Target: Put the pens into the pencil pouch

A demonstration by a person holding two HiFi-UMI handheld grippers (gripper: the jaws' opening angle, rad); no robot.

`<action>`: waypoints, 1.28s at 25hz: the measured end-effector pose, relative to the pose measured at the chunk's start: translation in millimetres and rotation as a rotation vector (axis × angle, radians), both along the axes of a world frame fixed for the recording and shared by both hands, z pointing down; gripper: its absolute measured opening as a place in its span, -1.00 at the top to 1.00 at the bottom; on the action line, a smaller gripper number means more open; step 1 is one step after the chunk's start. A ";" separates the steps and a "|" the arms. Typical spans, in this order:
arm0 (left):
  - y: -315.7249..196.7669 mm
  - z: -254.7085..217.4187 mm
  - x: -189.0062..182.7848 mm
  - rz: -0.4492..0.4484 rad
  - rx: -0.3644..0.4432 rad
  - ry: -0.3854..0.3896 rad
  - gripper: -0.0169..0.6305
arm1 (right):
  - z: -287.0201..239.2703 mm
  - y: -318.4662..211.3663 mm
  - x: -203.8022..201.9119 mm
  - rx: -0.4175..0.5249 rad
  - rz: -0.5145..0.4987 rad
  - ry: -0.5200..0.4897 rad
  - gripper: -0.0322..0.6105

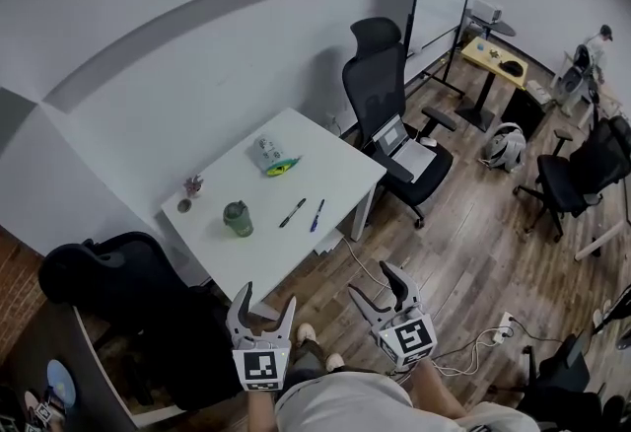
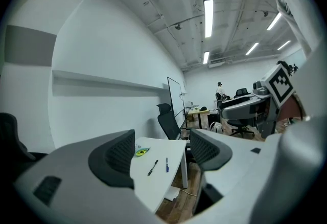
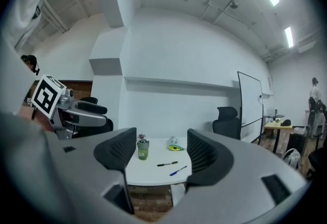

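A black pen [image 1: 292, 212] and a blue pen [image 1: 317, 215] lie side by side on the white table [image 1: 335, 164], toward its near edge. The pencil pouch [image 1: 272, 156], pale with a yellow-green end, lies further back. Both grippers hang in the air short of the table, over the wooden floor. My left gripper [image 1: 261, 309] is open and holds nothing; my right gripper [image 1: 379, 284] is open and empty too. In the left gripper view the black pen [image 2: 152, 167], blue pen [image 2: 166, 164] and pouch [image 2: 141, 152] show between the jaws. The right gripper view shows the black pen [image 3: 167, 163], blue pen [image 3: 178, 170] and pouch [image 3: 174, 144].
A green cup [image 1: 237, 219] and a small potted plant [image 1: 193, 186] stand on the table's left part. A black office chair [image 1: 389, 114] with a laptop on its seat stands at the table's far right. Another black chair [image 1: 118, 282] is at the left. Cables [image 1: 473, 346] lie on the floor.
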State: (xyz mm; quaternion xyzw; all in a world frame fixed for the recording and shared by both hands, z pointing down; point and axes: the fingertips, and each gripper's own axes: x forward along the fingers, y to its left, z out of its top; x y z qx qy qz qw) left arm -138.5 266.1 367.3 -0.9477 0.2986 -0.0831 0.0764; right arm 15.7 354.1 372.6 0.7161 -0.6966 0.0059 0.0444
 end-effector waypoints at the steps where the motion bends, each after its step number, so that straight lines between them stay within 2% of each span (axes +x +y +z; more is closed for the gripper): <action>1: -5.4 1.4 3.8 0.000 -0.002 0.001 -0.09 | 1.0 -5.3 3.4 -0.002 0.000 0.001 -0.07; 32: -217.0 -8.6 101.1 0.124 0.003 0.021 -0.09 | -8.0 -210.9 86.8 -0.026 0.081 0.032 -0.07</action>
